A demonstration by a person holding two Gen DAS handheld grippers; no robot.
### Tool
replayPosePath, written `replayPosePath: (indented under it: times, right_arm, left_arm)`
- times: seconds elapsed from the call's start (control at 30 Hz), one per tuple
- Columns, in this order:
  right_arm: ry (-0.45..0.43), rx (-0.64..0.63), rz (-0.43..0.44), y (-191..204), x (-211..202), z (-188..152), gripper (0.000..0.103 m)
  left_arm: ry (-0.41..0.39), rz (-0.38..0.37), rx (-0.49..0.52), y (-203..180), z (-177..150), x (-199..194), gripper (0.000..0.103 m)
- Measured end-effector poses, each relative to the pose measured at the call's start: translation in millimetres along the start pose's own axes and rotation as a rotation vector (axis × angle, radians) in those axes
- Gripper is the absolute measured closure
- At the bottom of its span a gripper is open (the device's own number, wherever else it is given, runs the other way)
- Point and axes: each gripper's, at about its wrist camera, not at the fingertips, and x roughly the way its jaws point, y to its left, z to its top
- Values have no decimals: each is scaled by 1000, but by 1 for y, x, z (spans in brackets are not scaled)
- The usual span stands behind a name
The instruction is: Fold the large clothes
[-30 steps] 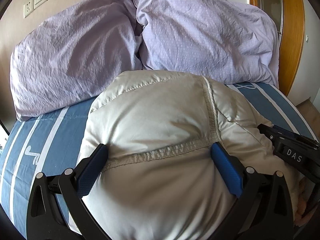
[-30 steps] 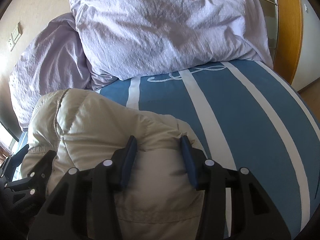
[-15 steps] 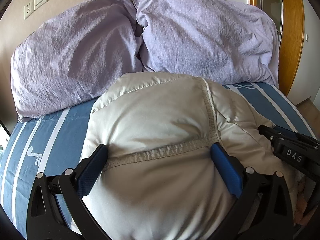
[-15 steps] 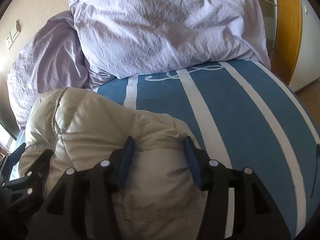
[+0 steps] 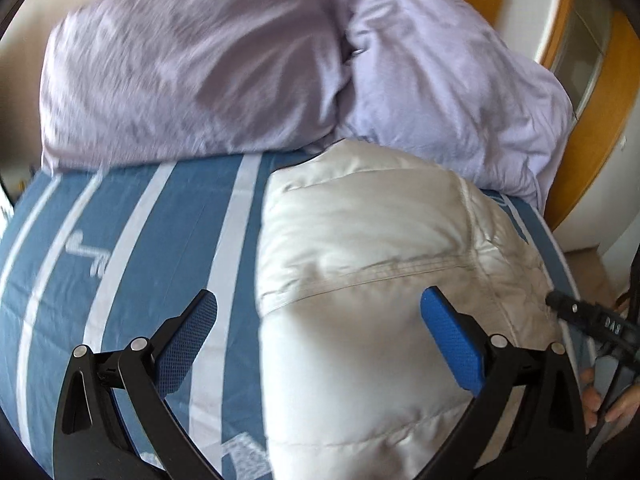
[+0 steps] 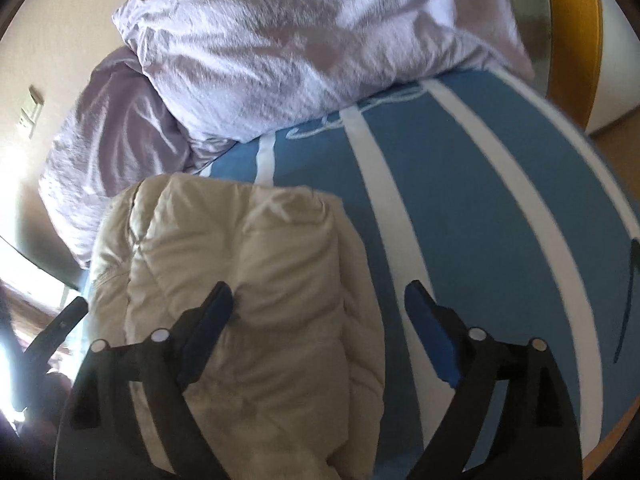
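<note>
Jacket [image 5: 380, 280], pale and puffy, lies folded in a bundle on the bed [image 5: 132, 248], whose cover is blue with white stripes. In the left wrist view the left claw [image 5: 320, 312] stands wide, nothing pinched: its right finger sits over the jacket near a stitched seam, its left finger over bare sheet, and the jacket's left edge runs between them. Whether the pads touch the cloth cannot be told. Beyond this claw two lilac pillows [image 5: 192, 72] are heaped against the wall, the jacket's far end just short of them. At its right edge the other claw's black tip and a hand [image 5: 608, 400] show. In the right wrist view the right claw [image 6: 318, 300] has just been opening and now stands wide; the jacket [image 6: 248, 280] lies under and ahead of its left finger, which seems to dent the cloth, while its right finger hangs over striped sheet, apart from the jacket. Pillows [image 6: 300, 40] lie ahead of it too.
</note>
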Motion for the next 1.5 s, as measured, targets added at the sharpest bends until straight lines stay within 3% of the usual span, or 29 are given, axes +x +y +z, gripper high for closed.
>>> replayPosePath:
  times: [0.23, 0.4, 0.83, 1.03, 1.17, 1.27, 1.5]
  right_arm:
    - [149, 85, 148, -11, 18, -2, 2]
    - [251, 166, 244, -20, 38, -1, 2]
    - [365, 181, 381, -11, 75, 4, 2]
    - [396, 194, 435, -11, 86, 4, 2]
    - [406, 197, 496, -11, 87, 5, 2]
    - [403, 203, 538, -9, 87, 7, 8]
    - [392, 191, 610, 16, 98, 22, 25]
  left_arm:
    - [122, -106, -117, 30, -3, 14, 1]
    - [184, -195, -201, 42, -5, 28, 1]
    - [286, -438, -399, 56, -9, 69, 1]
    - [300, -490, -456, 62, -8, 73, 1]
    - [304, -530, -497, 65, -7, 70, 14]
    - [302, -552, -504, 69, 0, 66, 21]
    - [234, -513, -512, 90, 27, 58, 22]
